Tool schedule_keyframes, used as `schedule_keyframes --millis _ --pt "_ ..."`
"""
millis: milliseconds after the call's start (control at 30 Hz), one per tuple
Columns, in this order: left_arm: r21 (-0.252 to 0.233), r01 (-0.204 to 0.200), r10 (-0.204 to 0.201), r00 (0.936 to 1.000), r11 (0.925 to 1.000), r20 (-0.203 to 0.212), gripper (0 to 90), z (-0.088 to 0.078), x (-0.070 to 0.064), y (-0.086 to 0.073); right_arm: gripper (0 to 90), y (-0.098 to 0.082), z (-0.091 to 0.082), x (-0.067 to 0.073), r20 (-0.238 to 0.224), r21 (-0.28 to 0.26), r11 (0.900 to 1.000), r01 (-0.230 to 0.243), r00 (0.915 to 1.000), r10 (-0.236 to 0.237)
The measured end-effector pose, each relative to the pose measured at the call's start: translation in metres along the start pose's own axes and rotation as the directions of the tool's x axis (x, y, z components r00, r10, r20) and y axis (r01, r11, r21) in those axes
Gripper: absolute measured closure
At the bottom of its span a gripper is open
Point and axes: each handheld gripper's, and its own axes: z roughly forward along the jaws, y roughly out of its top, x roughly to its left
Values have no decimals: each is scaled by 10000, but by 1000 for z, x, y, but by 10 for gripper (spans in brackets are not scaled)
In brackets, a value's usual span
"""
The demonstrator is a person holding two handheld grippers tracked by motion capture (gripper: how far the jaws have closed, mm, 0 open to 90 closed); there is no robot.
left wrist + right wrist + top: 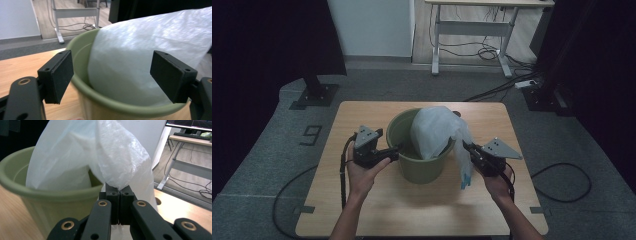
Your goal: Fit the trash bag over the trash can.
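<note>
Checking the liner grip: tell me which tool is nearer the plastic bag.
Right. The right tool is shut on the plastic bag beside the bucket's rim; the left tool stands open, short of it.

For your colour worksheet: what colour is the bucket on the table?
Olive green bucket; clearest in the high view.

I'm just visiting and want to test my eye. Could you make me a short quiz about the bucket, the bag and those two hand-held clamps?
1. True or false: the white plastic bag lies flat on the table.
2. Which gripper pinches the bag: A left, B right?
3. What colour is the bucket?

Key
1. False: it sits partly inside the bucket.
2. B: the right gripper is shut on it; the left gripper is open at the rim.
3. Green.
</note>
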Motion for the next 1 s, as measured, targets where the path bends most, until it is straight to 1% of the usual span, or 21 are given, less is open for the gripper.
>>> schedule_keyframes --millis 167,200,233,267,300,333,367,433,467,500,567,633,667,700,733,800,900,933,1000 --pt "184 -347 340 9986 9992 396 166 8 -17 8 876 10 2 -1 122 -13 10000 81 9999 -81" --pt "281 -508 492 9972 9983 555 162 11 -24 9 877 10 2 -1 108 13 10000 93 9999 -93" --pt "333 -592 570 9963 9977 638 157 13 -26 9 877 9 2 -1 101 46 9999 127 9999 -128" --pt "333 -592 570 9963 9977 638 153 13 -26 9 877 9 2 -1 101 46 9999 127 9999 -128" --pt "382 -676 649 9956 9970 679 153 14 -28 8 877 7 3 0 90 100 9999 113 9999 -113" --pt "461 -729 696 9951 9963 698 152 15 -30 7 880 1 3 0 97 197 9997 126 9999 -128" --pt "521 -769 729 9945 9957 750 152 16 -31 6 881 -1 3 -1 127 181 9998 95 9999 -97" --pt "536 -779 736 9943 9955 777 153 16 -31 5 882 -2 2 -1 142 104 9999 58 9999 -59" --pt "535 -792 749 9941 9954 790 152 16 -32 5 882 -3 1 -2 139 -7 10000 45 9999 -45" --pt "521 -787 742 9937 9955 837 153 16 -32 4 882 0 -3 -2 119 -250 9996 111 9999 -108" --pt "474 -768 721 9930 9959 939 152 15 -33 4 882 2 -4 -1 110 -305 9995 119 9999 -116" --pt "430 -811 767 9924 9958 957 152 15 -34 5 882 9 -6 3 113 -490 9984 290 9995 -285" --pt "413 -810 766 9922 9959 987 152 15 -34 5 882 16 -9 8 102 -684 9963 514 9987 -508" --pt "399 -802 759 9920 9960 1006 152 15 -35 5 882 16 -9 8 102 -684 9963 514 9987 -508" --pt "376 -798 755 9918 9961 1034 151 15 -35 5 882 19 -9 10 93 -735 9954 614 9981 -608" --pt "311 -792 751 9904 9964 1162 151 14 -36 5 882 27 -9 18 73 -801 9916 1019 9948 -1016" --pt "188 -848 820 9896 9962 1184 151 13 -39 6 882 34 -5 25 33 -742 9884 1324 9912 -1326" --pt "147 -873 848 9889 9961 1222 151 12 -40 6 881 36 -1 27 -35 -670 9884 1366 9905 -1372" --pt "88 -926 907 9876 9957 1278 151 13 -42 8 881 36 2 29 -115 -587 9889 1368 9904 -1377"
